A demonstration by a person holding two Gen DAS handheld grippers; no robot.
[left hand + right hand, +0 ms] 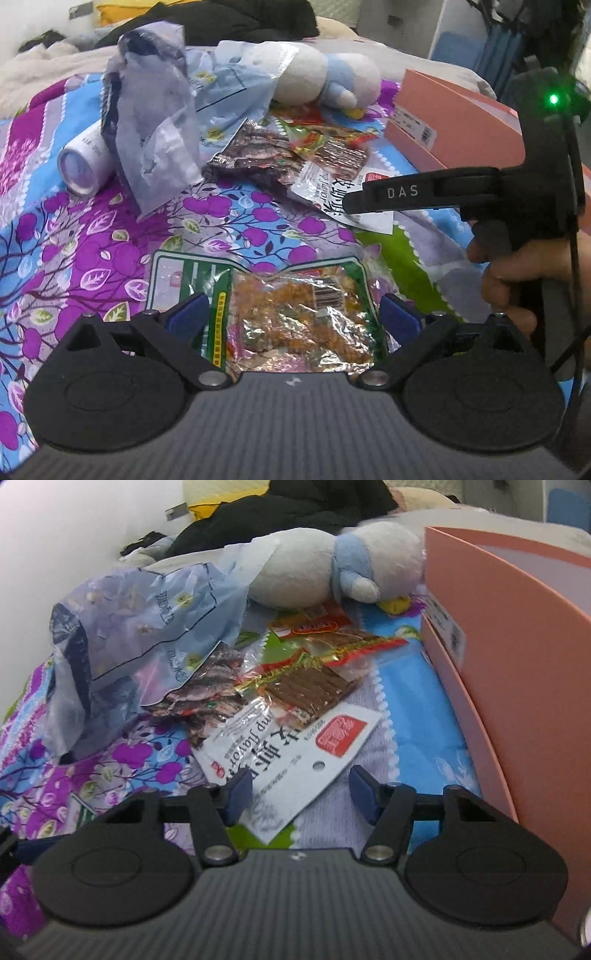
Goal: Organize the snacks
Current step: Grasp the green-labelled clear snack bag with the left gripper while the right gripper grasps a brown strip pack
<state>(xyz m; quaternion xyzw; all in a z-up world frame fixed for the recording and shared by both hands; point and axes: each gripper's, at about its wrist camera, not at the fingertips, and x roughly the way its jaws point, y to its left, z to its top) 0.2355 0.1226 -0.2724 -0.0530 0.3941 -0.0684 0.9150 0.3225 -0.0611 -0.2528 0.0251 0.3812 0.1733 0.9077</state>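
Straddling the white shrimp-flavour packet [291, 753] is the right gripper [301, 794], jaws spread and empty, packet's long axis diagonal toward the pink box [517, 657] | left gripper [291, 317] spread and empty around the green-edged foil snack bag [295, 317] on the floral bedspread [92, 229] | judged: each hand nearest its own packet.

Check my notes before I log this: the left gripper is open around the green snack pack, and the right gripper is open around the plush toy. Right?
Not quite. The left gripper is open around the green snack pack, but the right gripper is open around the white packet, not the plush toy, which lies farther back. The right wrist view shows it.
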